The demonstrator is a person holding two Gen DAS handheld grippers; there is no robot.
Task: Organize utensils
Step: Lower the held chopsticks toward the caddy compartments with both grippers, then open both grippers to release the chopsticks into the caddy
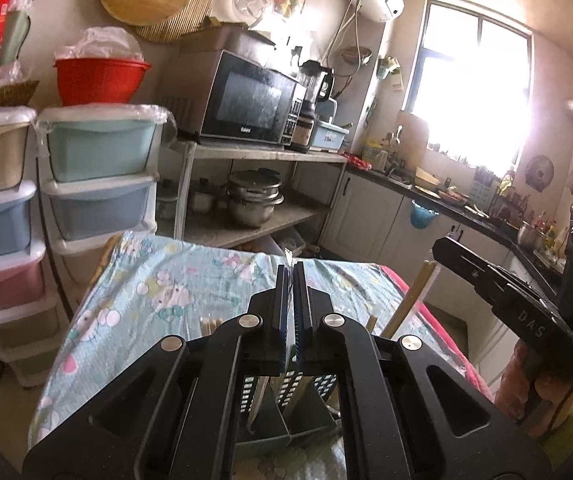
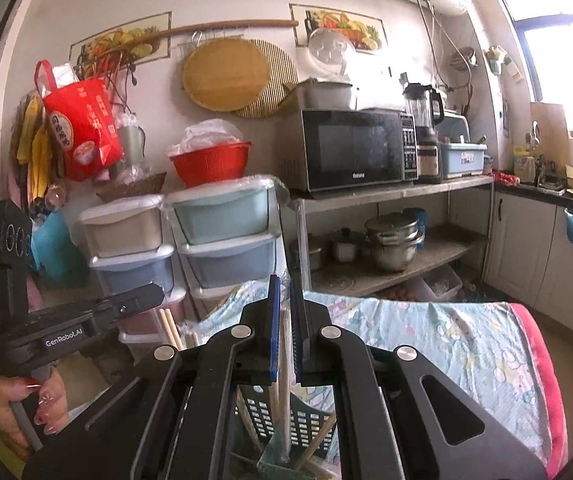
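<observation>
Two grippers hover over a slotted utensil holder on a cloth-covered counter.

The left gripper (image 1: 290,270) has its jaws pressed together on a thin clear sliver; the right gripper (image 2: 282,284) clamps a slim pale stick that runs down into the utensil holder (image 2: 264,420) just below, beside wooden chopsticks (image 2: 170,330). Readable: "GenRobot.AI", "DAS", "Galanz" on the microwave (image 2: 352,150).
</observation>
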